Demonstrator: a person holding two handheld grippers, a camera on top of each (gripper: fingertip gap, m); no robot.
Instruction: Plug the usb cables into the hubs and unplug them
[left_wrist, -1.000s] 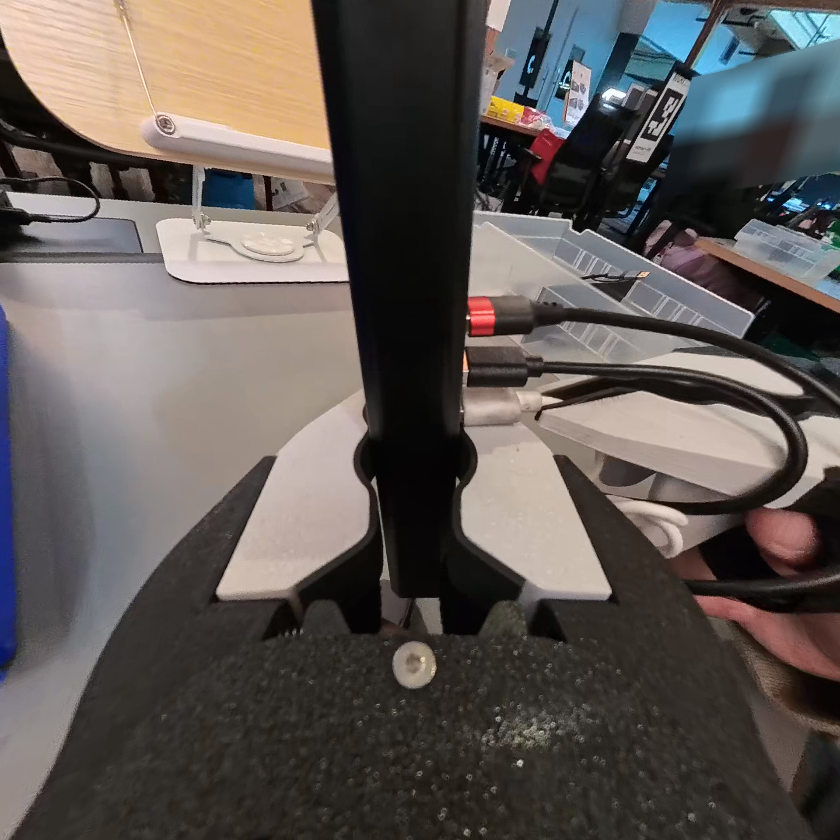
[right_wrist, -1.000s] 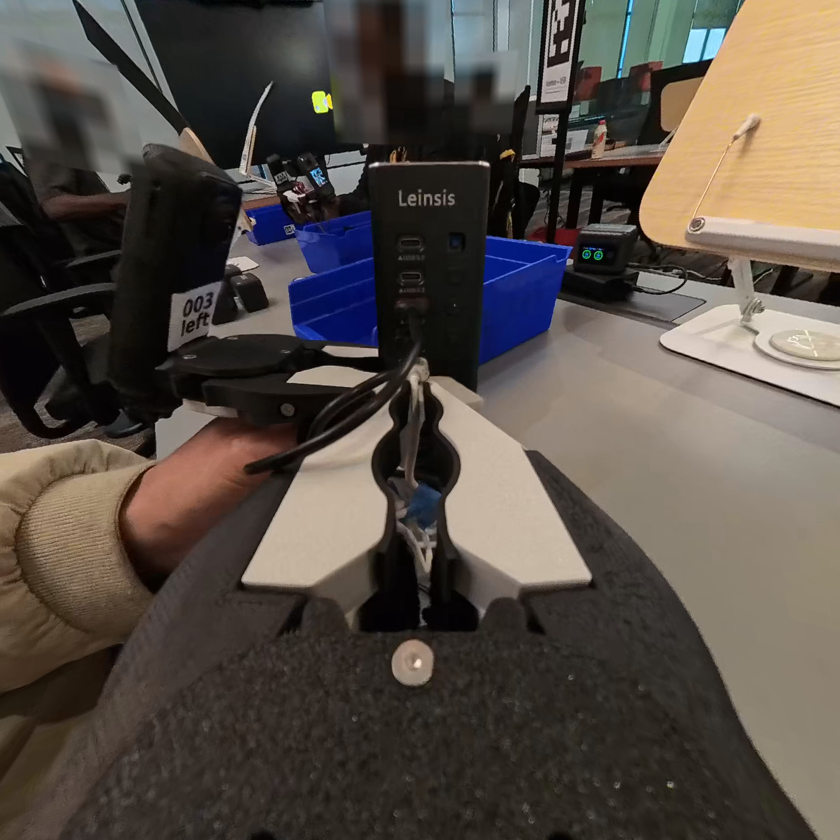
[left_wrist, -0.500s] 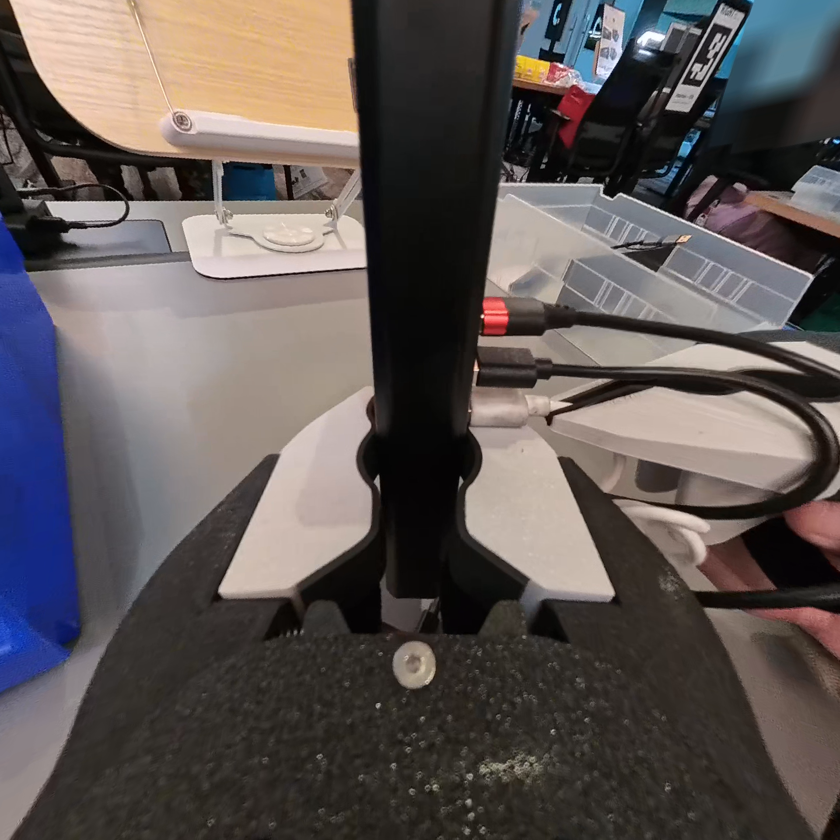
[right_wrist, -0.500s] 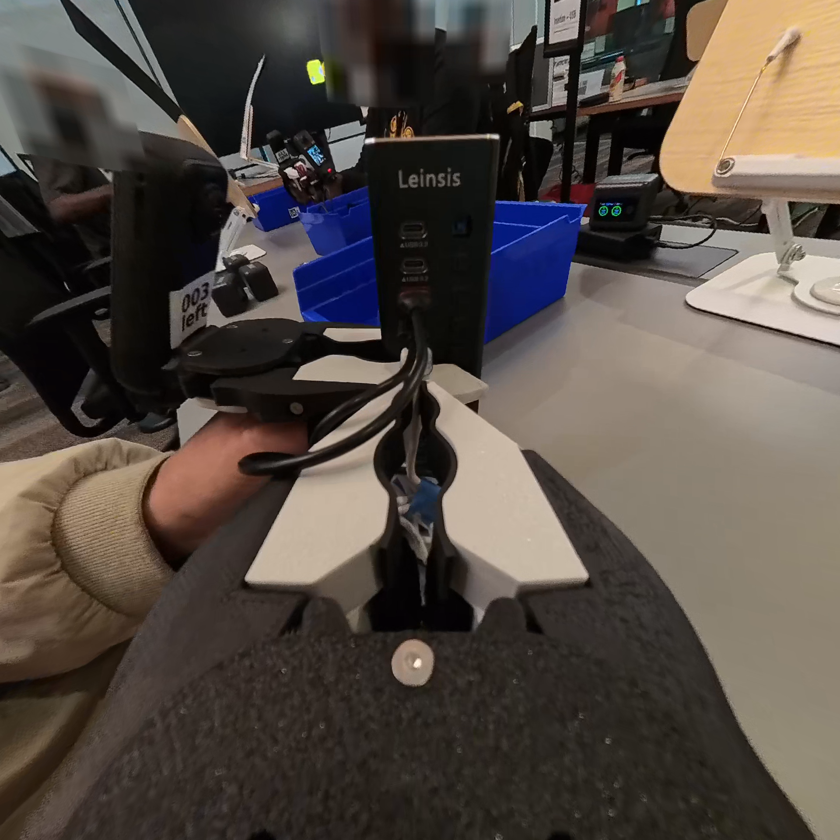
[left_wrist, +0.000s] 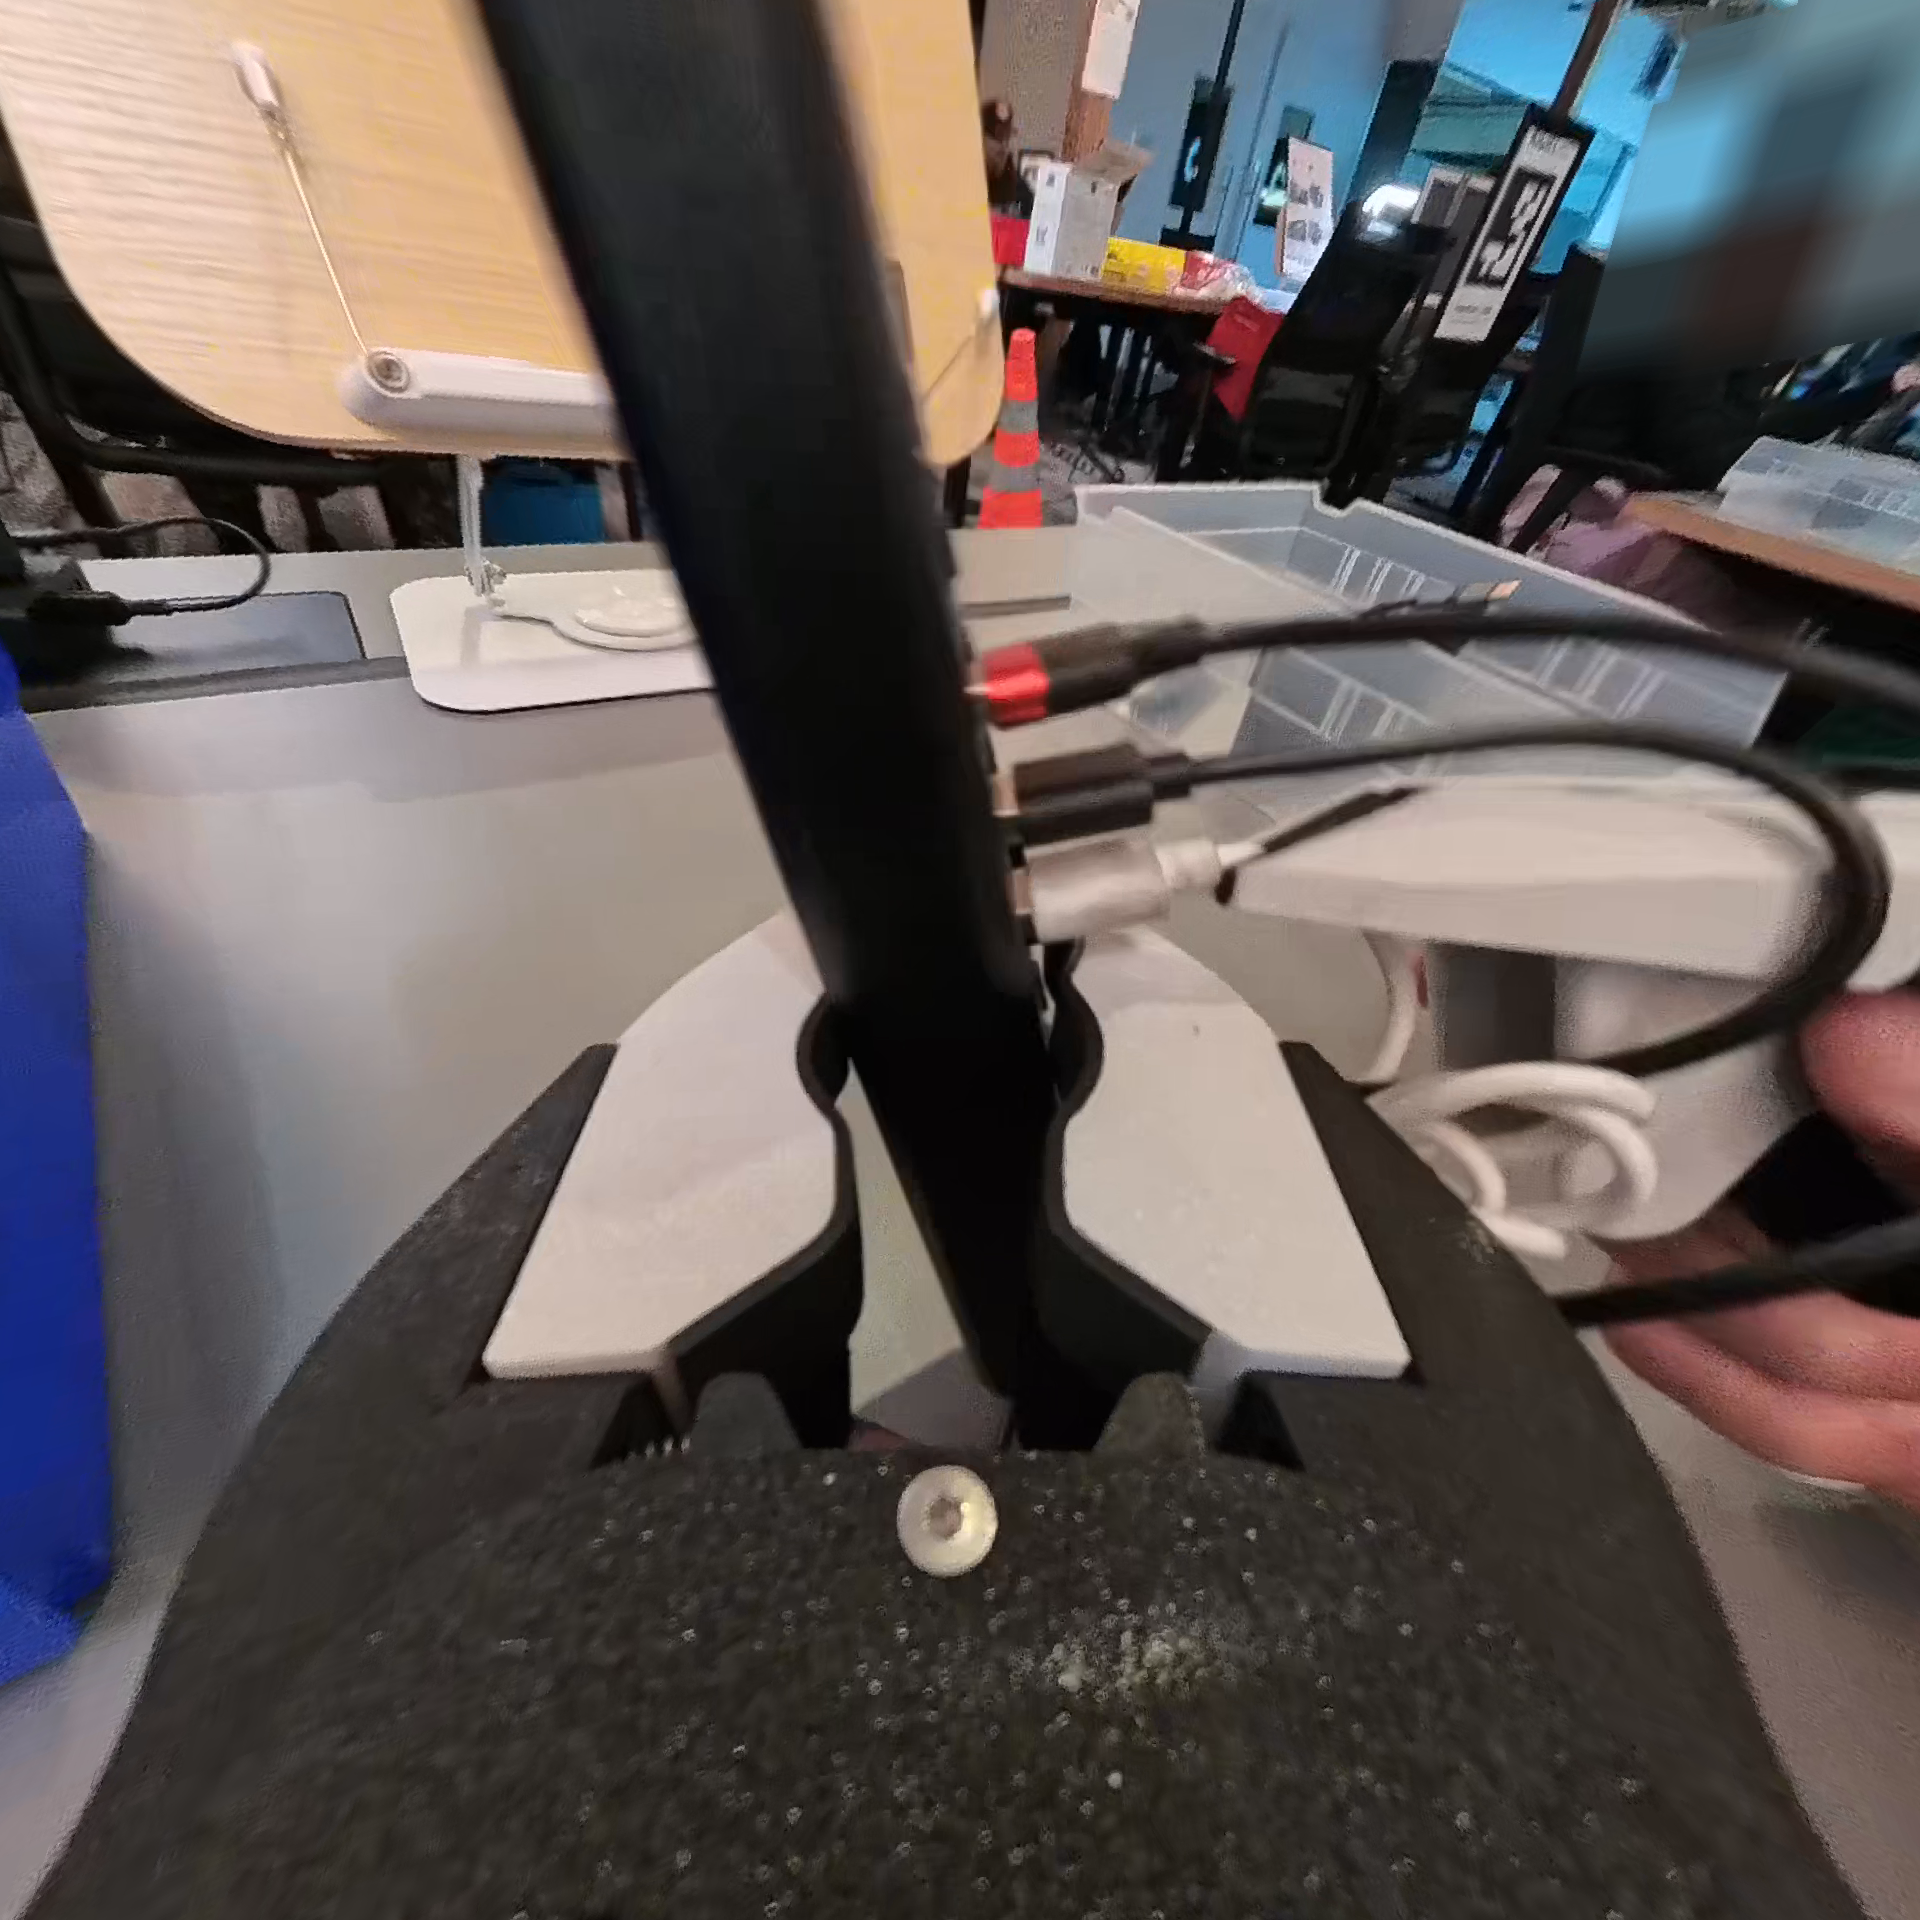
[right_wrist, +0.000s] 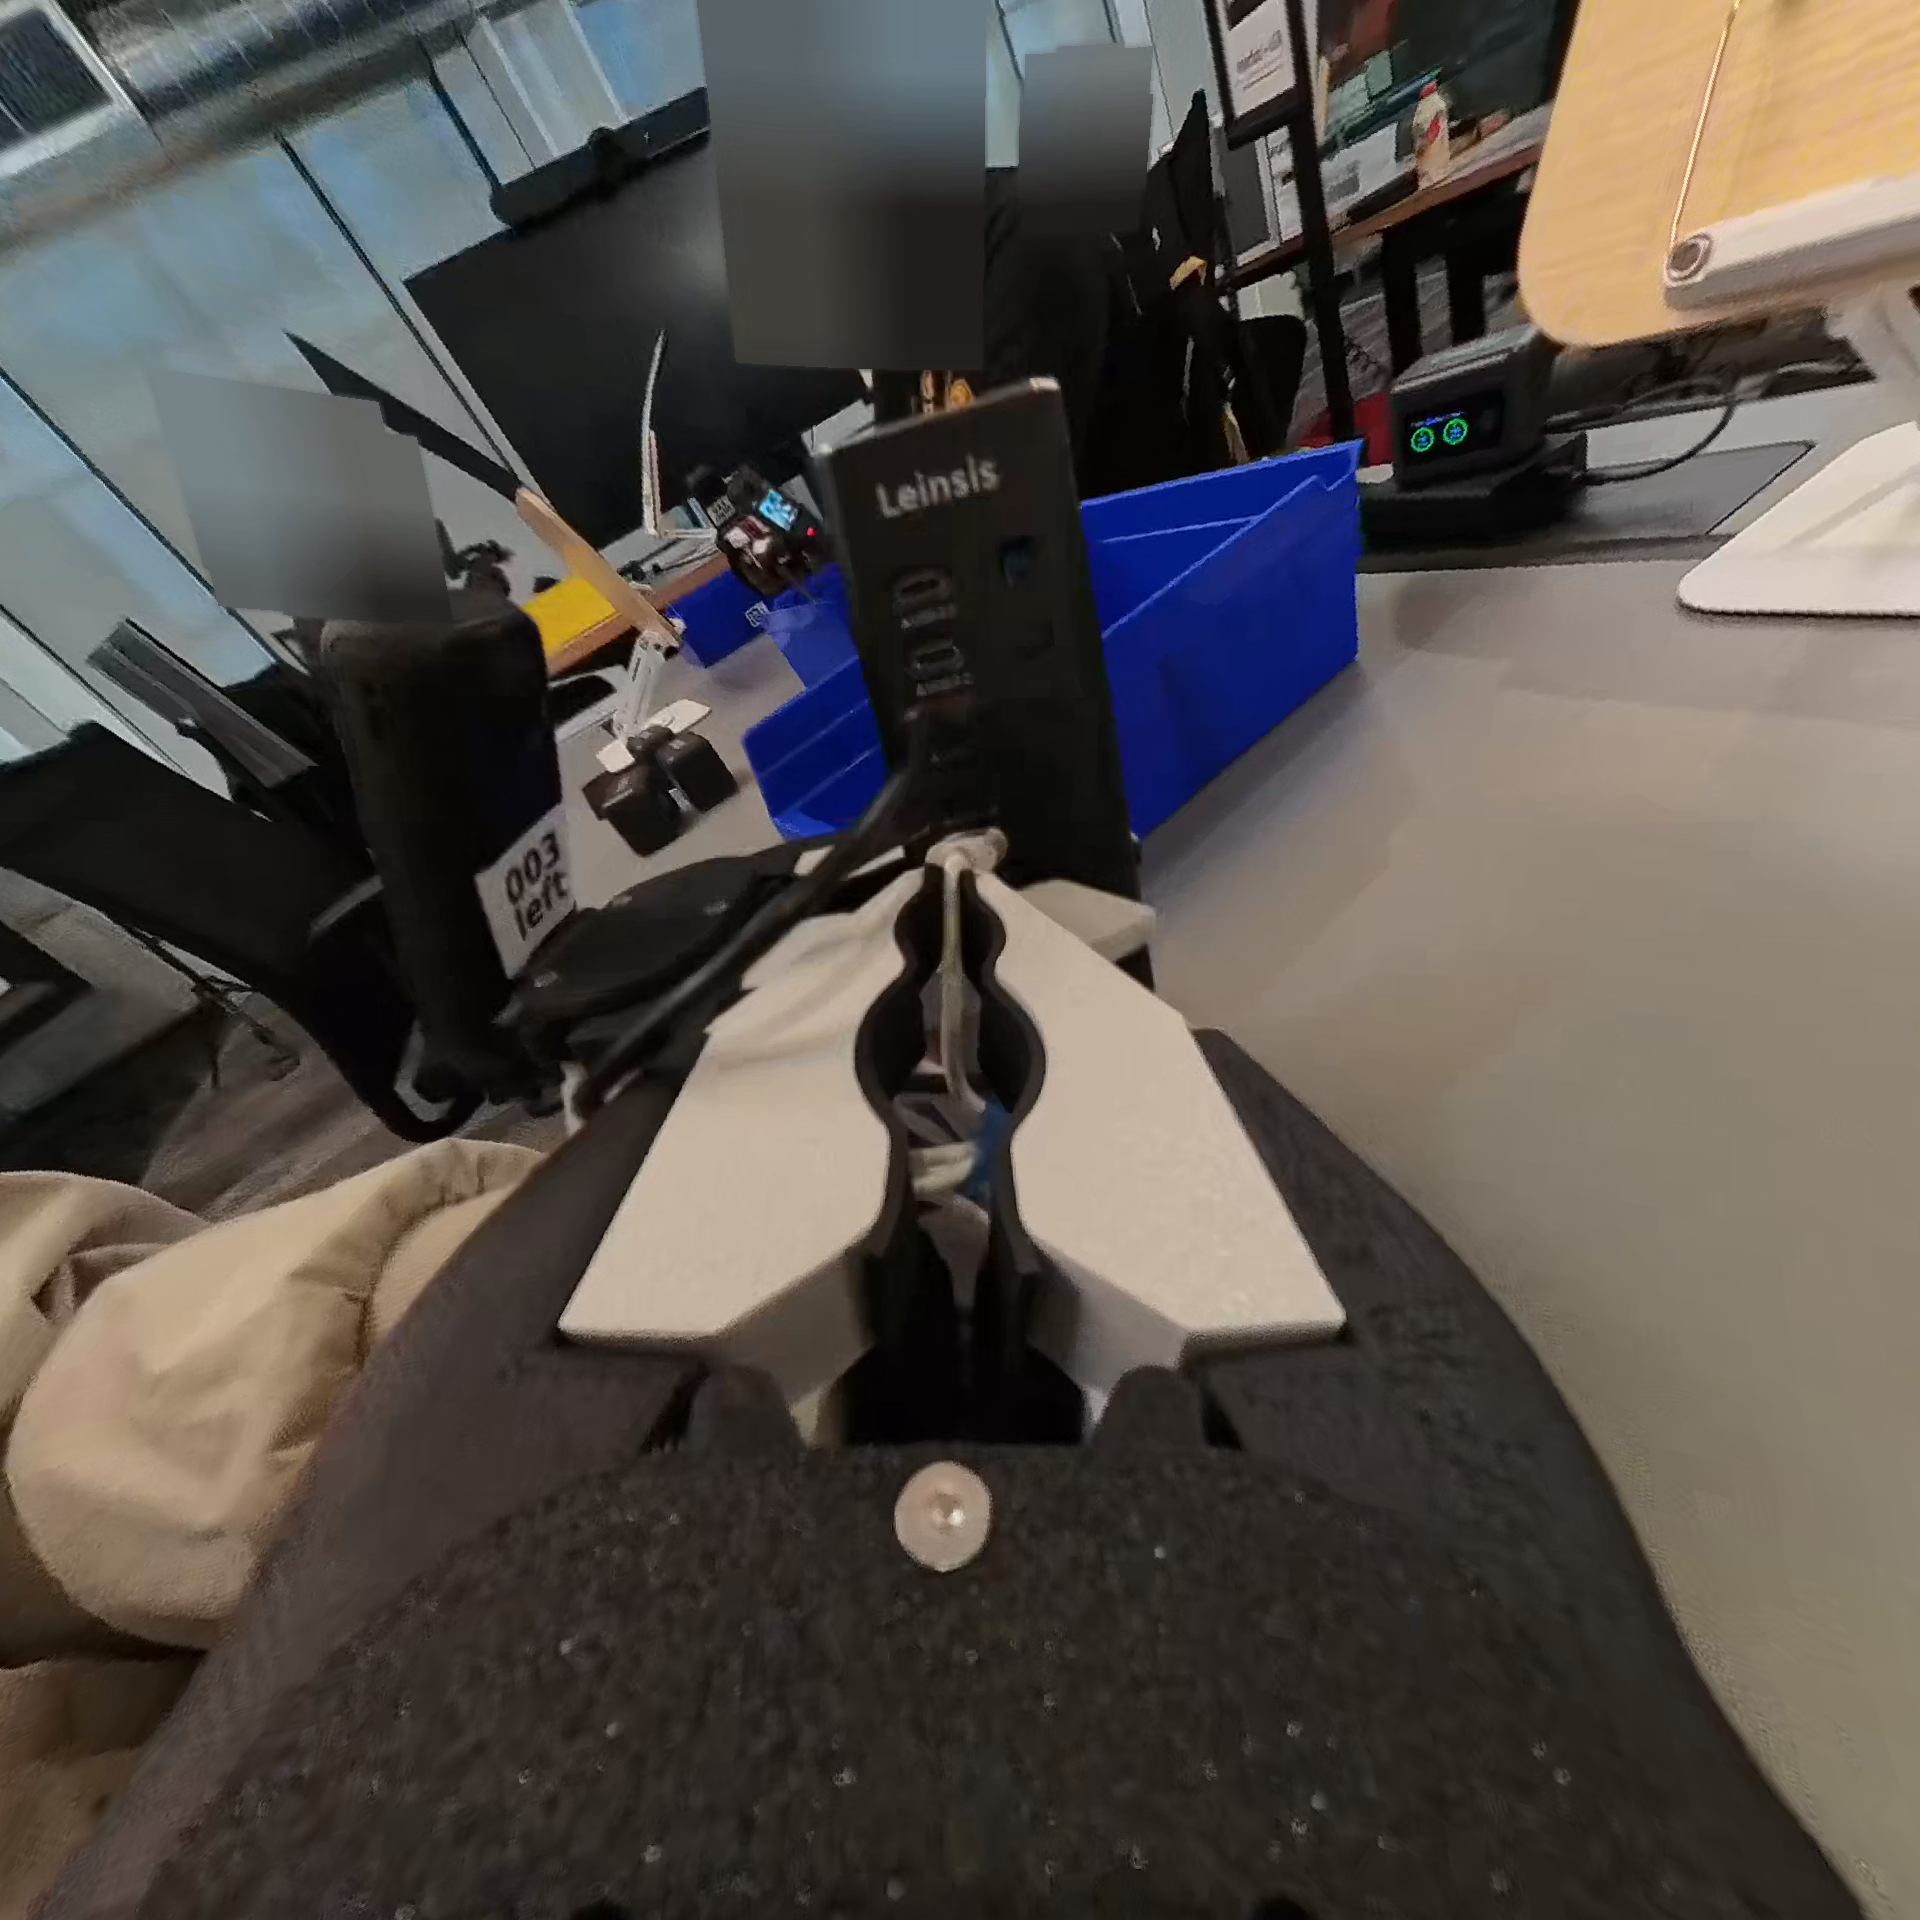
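1. Left wrist view: the left gripper was clamped on the lower body of a tall black hub, which stood tilted, its top leaning to the left; the hub was matte, slim and seen from its narrow edge, above the grey table near that table's front edge; three plugs sat in its right face, one above another: a red-collared plug on a black cable at the top, a black plug below it, and a silver plug lowest; the right gripper reached in from the right, its pale fingers pinched on the thin cable just behind the silver plug; a coil of white cable hung under it; a clear plastic organiser lay toward the table's far right edge.

2. Right wrist view: the right gripper was nearly closed on the whitish cable at the hub's foot; the hub's face showed a white brand word at the top and small port markings below, which I leave unread; two upper ports stood empty; a black cable ran from a lower port off to the left; the left gripper bore a white sticker with printed characters; a blue bin stood behind the hub toward the far edge.
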